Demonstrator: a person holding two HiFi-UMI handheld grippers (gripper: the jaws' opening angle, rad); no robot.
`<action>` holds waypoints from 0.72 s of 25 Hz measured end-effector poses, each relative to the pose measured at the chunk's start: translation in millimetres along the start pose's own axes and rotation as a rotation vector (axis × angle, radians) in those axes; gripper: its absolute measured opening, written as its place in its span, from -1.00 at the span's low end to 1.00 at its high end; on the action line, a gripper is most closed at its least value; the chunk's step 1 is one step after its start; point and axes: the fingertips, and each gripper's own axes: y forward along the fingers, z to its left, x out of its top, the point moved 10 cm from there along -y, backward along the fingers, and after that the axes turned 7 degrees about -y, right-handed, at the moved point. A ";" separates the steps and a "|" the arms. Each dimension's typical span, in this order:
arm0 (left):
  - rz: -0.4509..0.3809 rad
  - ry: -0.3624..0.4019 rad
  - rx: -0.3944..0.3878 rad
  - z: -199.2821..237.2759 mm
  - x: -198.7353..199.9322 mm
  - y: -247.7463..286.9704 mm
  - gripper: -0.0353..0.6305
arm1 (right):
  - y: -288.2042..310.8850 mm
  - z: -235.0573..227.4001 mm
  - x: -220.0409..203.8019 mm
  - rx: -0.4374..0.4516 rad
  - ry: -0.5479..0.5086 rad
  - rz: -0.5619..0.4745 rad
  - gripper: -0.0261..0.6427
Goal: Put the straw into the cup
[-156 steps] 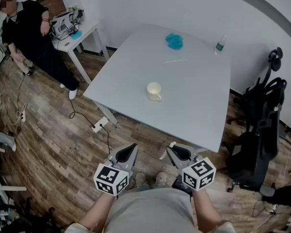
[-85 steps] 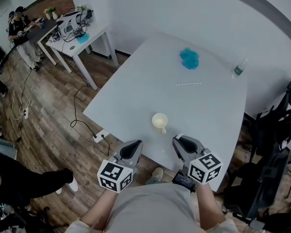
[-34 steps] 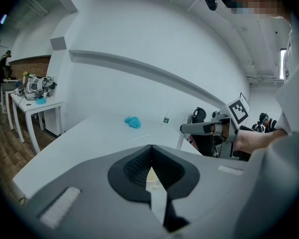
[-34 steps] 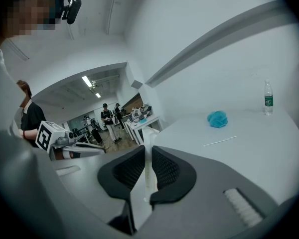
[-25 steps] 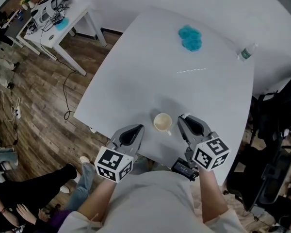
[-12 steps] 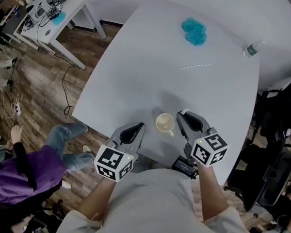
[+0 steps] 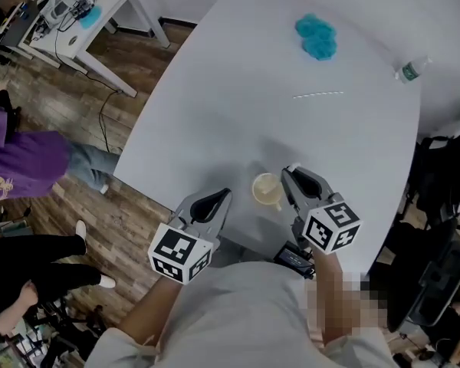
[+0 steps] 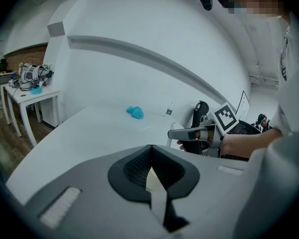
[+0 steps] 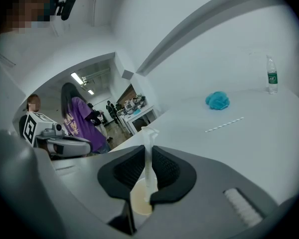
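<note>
One thin white straw stood upright in the right hand-held gripper, whose jaws were closed onto it, its top poking above their tips. Its lower end showed against the cream inside of the cup, which stood near the front edge of the white tabletop, just under and left of those jaws. Whether that end was below the rim could not be told. The left hand-held gripper, jaws together and empty, hung left of the cup. A second straw lay well beyond, near a blue cloth and a bottle.
</note>
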 end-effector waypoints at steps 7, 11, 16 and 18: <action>0.021 -0.010 -0.007 4.7 -7.2 4.3 -0.84 | 13.2 -5.1 -11.9 -0.004 0.010 0.027 -0.78; 0.029 -0.014 -0.011 5.6 -9.9 5.8 -0.84 | 15.8 -5.9 -18.8 -0.009 0.019 0.034 -0.77; 0.039 -0.016 -0.011 8.1 -11.7 6.6 -0.84 | 19.6 -6.1 -23.9 -0.011 0.030 0.041 -0.77; 0.043 -0.017 -0.009 8.4 -13.4 6.9 -0.84 | 21.3 -5.4 -26.0 -0.007 0.029 0.043 -0.77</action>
